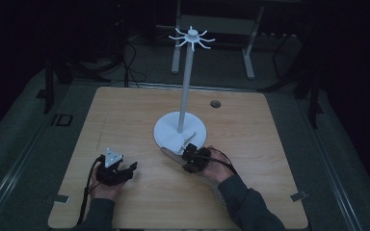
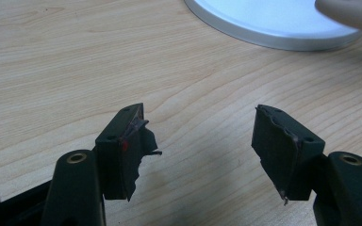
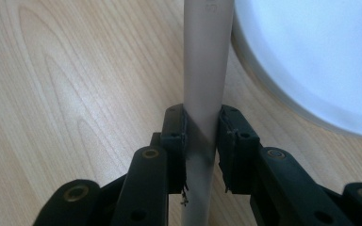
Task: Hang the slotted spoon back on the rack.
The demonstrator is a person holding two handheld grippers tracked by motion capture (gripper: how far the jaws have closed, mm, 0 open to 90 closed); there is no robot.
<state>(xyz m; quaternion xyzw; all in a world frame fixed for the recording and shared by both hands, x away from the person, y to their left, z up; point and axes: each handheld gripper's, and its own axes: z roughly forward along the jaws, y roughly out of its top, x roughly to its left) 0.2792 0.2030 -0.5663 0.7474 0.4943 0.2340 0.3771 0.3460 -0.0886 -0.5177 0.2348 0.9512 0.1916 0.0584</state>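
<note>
Nearest the person, the left gripper [image 1: 125, 169] is held low over the table [image 1: 125, 115], its jaws spread wide with nothing between them; in the left gripper view bare wood is seen between the pads [image 2: 127, 141].

A little farther on, the right gripper [image 1: 189, 155] is clamped on a pale flat strip [image 3: 202, 70], whose far end lies at the rim of the stand [image 1: 180, 129].

The pick-up is judged done. What is left, probably, is for the strip to be lifted and hung on the hooks [image 1: 191, 37] at the top of the pole; none is hung yet.

Open table is left on both sides and behind the stand. A small hole [image 1: 215, 103] is seen near the far edge. The pole and the base rim are the things to be cleared on the way up.
</note>
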